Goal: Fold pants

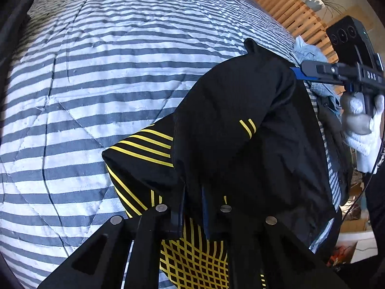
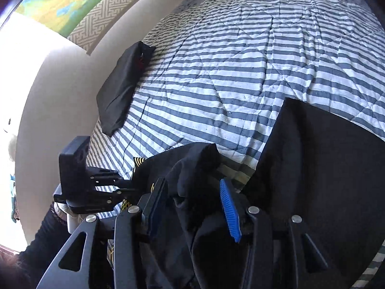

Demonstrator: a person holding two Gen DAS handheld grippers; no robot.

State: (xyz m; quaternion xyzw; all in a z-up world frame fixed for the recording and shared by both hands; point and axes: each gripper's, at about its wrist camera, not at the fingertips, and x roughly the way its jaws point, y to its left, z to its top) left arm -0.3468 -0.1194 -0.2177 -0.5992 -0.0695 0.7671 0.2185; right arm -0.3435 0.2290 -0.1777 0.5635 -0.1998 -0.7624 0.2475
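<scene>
Black pants (image 1: 240,144) with yellow stripes hang bunched over the striped quilt (image 1: 108,84). My left gripper (image 1: 192,202) is shut on a fold of the pants at the bottom of the left wrist view. It also shows from the side as the left gripper (image 2: 127,187), its fingers reaching into the cloth. My right gripper (image 2: 192,192) stands open, and the black pants (image 2: 199,168) lie loosely between its jaws with the blue pad (image 2: 229,213) bare. A white-gloved hand (image 1: 361,125) holds the right gripper (image 1: 297,72) at the pants' upper right edge.
A folded black garment (image 2: 122,86) lies on the quilt (image 2: 240,72) beside the pale wall (image 2: 60,96). A wide black cloth panel (image 2: 324,168) fills the right side. Light blue denim (image 1: 310,53) lies at the bed's edge, before a wooden slatted frame (image 1: 288,9).
</scene>
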